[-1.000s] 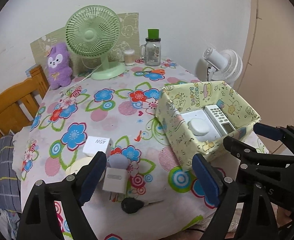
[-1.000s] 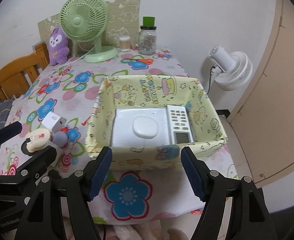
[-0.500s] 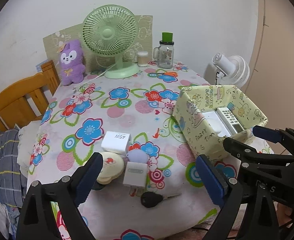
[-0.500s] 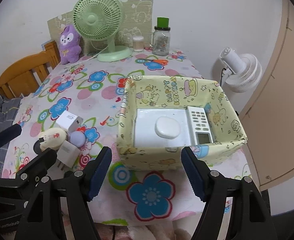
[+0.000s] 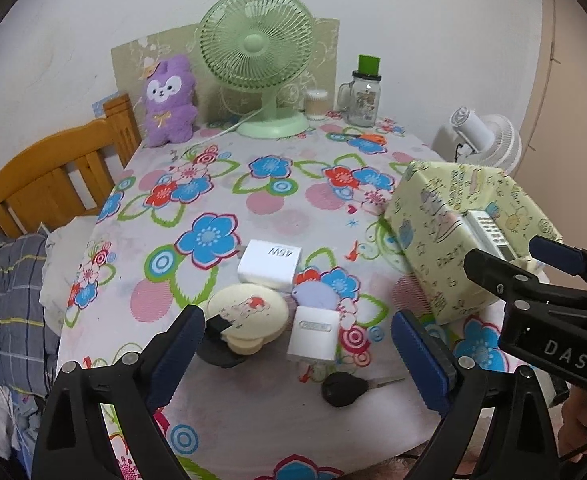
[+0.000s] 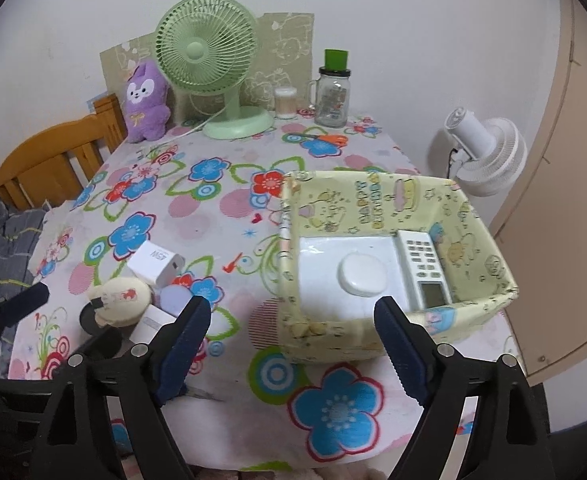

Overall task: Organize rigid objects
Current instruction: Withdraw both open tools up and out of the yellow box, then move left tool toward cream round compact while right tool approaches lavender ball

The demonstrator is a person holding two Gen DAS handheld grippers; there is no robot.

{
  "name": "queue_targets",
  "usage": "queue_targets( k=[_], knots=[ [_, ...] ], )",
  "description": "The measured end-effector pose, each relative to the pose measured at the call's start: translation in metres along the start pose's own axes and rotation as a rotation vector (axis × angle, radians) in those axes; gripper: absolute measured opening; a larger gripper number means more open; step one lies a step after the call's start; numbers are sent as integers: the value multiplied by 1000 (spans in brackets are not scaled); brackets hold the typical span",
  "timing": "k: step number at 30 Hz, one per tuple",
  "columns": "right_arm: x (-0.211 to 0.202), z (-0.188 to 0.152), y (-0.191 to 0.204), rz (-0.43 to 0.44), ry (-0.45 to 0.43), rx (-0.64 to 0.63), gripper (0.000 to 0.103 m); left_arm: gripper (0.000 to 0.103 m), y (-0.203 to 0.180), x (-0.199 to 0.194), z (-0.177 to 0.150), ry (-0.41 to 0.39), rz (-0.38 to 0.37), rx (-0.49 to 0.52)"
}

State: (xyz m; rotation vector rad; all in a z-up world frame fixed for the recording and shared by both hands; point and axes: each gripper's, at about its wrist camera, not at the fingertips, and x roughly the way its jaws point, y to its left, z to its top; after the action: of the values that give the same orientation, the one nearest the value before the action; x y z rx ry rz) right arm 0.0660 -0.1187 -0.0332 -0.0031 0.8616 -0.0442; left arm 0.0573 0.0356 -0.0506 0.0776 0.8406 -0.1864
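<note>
Ahead of the left jaws, close together: a flat white charger (image 5: 269,260) farthest, a cream round case (image 5: 245,312) and lilac disc (image 5: 313,296) nearer, a small white plug (image 5: 313,338) nearest; a black key (image 5: 343,389) lies between the pads.

Tablecloth (image 5: 277,200) white with blue, red and pink flowers, green loops. Basket (image 6: 489,240) pale yellow, cartoon print. Desk fan (image 5: 255,46) mint green. Plush (image 5: 168,100) purple, white face. Jar (image 5: 362,98) clear, green lid. Chargers (image 5: 269,259) white. Key fob (image 5: 343,389) black. Gripper pads (image 5: 423,354) blue on black frames. Chair (image 5: 49,178) orange-brown wood.
</note>
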Motion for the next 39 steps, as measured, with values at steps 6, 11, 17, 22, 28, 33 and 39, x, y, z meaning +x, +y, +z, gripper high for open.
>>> queue_targets(
  k=[6,11,17,22,28,33,39],
  knots=[
    [14,-2,22,27,23,-47,88,96,14,14,-6,27,5,-28],
    [21,-2,36,8,10,-77,91,96,24,23,-8,40,17,-49],
    [25,-1,50,8,-10,-117,92,97,32,32,-11,50,46,-65],
    [27,-1,61,53,-8,-123,92,100,38,34,-13,41,42,-60],
    [38,-4,77,78,9,-132,92,100,50,45,-19,70,43,-75],
    [52,-9,87,87,31,-136,92,100,59,57,-25,99,39,-91],
    [68,-14,95,105,68,-143,92,100,61,71,-28,127,32,-76]
  ],
)
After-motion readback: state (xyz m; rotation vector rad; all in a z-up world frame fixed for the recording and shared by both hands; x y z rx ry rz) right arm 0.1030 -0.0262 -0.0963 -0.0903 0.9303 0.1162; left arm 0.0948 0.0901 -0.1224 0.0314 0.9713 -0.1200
